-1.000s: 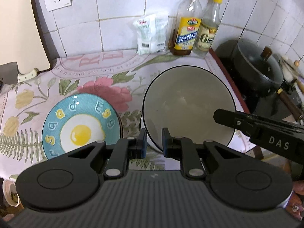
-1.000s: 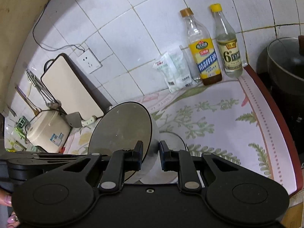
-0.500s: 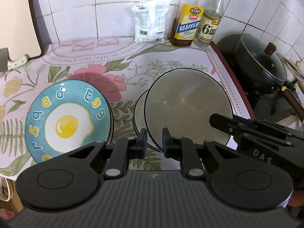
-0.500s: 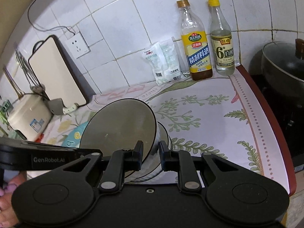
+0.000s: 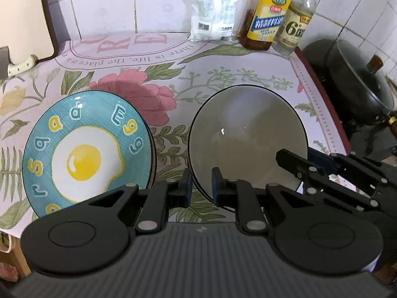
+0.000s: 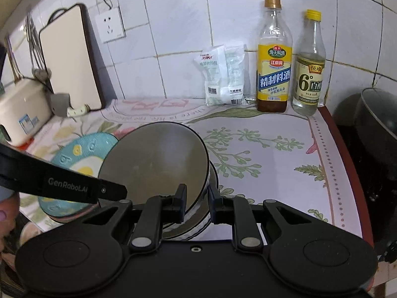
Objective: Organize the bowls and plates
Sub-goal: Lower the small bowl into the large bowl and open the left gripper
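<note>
A grey bowl with a black rim [image 5: 248, 139] sits nested in another bowl on the flowered counter; it also shows in the right wrist view [image 6: 156, 161]. My left gripper [image 5: 201, 186] is shut on its near rim. My right gripper [image 6: 196, 198] is shut on its right rim, the lower bowl [image 6: 198, 213] just under the fingers. A blue plate with a fried-egg picture [image 5: 84, 154] lies on another plate to the left, and shows in the right wrist view [image 6: 82, 159].
Two bottles [image 5: 268, 17] [image 5: 295, 22] and a white packet [image 5: 213, 15] stand against the tiled wall. A black lidded pot [image 5: 359, 84] sits on the stove at the right. A cutting board [image 6: 69, 59] and a cleaver [image 6: 62, 101] lean at the back left.
Both grippers lowered the grey bowl, from tilted and raised, down into the bowl below. It now sits nearly level.
</note>
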A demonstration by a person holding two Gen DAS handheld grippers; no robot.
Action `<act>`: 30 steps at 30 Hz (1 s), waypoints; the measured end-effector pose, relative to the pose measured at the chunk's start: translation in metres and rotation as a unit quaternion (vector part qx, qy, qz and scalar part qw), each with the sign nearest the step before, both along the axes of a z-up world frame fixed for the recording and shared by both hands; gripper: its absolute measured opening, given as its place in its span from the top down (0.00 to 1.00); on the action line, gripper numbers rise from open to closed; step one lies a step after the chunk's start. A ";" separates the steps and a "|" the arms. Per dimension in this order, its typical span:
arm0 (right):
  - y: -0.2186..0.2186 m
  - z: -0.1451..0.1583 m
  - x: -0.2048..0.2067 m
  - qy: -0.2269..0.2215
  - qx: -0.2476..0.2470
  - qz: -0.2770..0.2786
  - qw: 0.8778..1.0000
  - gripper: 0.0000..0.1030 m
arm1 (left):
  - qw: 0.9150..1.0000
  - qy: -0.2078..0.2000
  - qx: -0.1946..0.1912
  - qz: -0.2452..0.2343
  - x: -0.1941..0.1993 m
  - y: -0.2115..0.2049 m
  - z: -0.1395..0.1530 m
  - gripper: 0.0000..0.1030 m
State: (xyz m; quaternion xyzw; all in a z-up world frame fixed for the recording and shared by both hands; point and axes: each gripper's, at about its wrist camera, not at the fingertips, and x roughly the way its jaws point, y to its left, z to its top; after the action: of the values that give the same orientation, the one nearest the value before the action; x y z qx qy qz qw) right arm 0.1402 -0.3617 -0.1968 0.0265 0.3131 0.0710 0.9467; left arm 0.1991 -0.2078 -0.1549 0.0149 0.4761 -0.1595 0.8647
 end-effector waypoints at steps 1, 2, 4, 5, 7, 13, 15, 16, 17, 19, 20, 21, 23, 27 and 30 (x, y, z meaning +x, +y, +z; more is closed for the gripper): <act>0.001 -0.001 0.001 0.000 -0.008 -0.002 1.000 0.78 | 1.000 0.005 0.001 -0.002 0.002 -0.001 -0.001 0.86; 0.002 -0.001 0.001 -0.002 -0.014 -0.003 1.000 0.78 | 1.000 0.006 0.002 -0.002 0.002 -0.001 -0.002 0.86; 0.003 0.000 0.000 -0.006 -0.018 -0.003 1.000 0.79 | 1.000 0.007 0.009 -0.005 0.004 -0.003 -0.002 0.86; 0.003 -0.001 0.000 -0.007 -0.020 -0.003 1.000 0.79 | 1.000 0.007 0.011 -0.006 0.004 -0.003 -0.002 0.86; 0.007 -0.001 0.001 -0.011 -0.035 -0.002 0.999 0.79 | 1.000 0.008 0.012 -0.008 0.005 -0.003 -0.002 0.86; 0.022 -0.001 0.000 -0.026 -0.109 0.002 0.994 0.78 | 1.000 0.007 0.011 -0.003 0.005 -0.004 -0.005 0.85; 0.021 -0.001 0.000 -0.025 -0.106 0.001 0.994 0.79 | 1.000 0.003 0.010 0.001 0.005 -0.004 -0.006 0.86; 0.020 -0.001 0.001 -0.026 -0.106 0.001 0.994 0.79 | 1.000 0.003 0.007 0.002 0.005 -0.004 -0.006 0.85; 0.020 -0.002 0.001 -0.025 -0.106 -0.001 0.994 0.79 | 1.000 0.004 0.003 0.003 0.005 -0.003 -0.005 0.84; 0.020 -0.004 -0.001 -0.026 -0.105 -0.003 0.994 0.78 | 1.000 0.005 -0.009 0.010 0.003 0.000 -0.003 0.82; 0.020 -0.004 -0.003 -0.027 -0.103 -0.005 0.994 0.78 | 1.000 0.003 -0.014 0.010 0.001 0.002 -0.001 0.81; 0.020 -0.003 -0.006 -0.030 -0.099 -0.006 0.995 0.78 | 1.000 0.000 -0.018 0.008 0.000 0.003 0.002 0.78; 0.021 0.001 -0.015 -0.036 -0.095 -0.001 0.995 0.77 | 1.000 -0.008 -0.028 0.001 -0.007 0.006 0.008 0.72; 0.024 0.012 -0.037 -0.048 -0.086 0.018 0.995 0.71 | 0.998 -0.036 -0.046 -0.010 -0.024 0.016 0.025 0.67; 0.026 0.022 -0.055 -0.060 -0.077 0.028 0.995 0.68 | 0.996 -0.058 -0.072 -0.016 -0.040 0.025 0.036 0.67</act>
State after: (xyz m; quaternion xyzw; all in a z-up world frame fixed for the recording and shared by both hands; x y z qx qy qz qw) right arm 0.0848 -0.3359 -0.1746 -0.0595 0.2611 0.0744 0.9606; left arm 0.1588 -0.1823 -0.1187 -0.0304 0.4121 -0.2056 0.8871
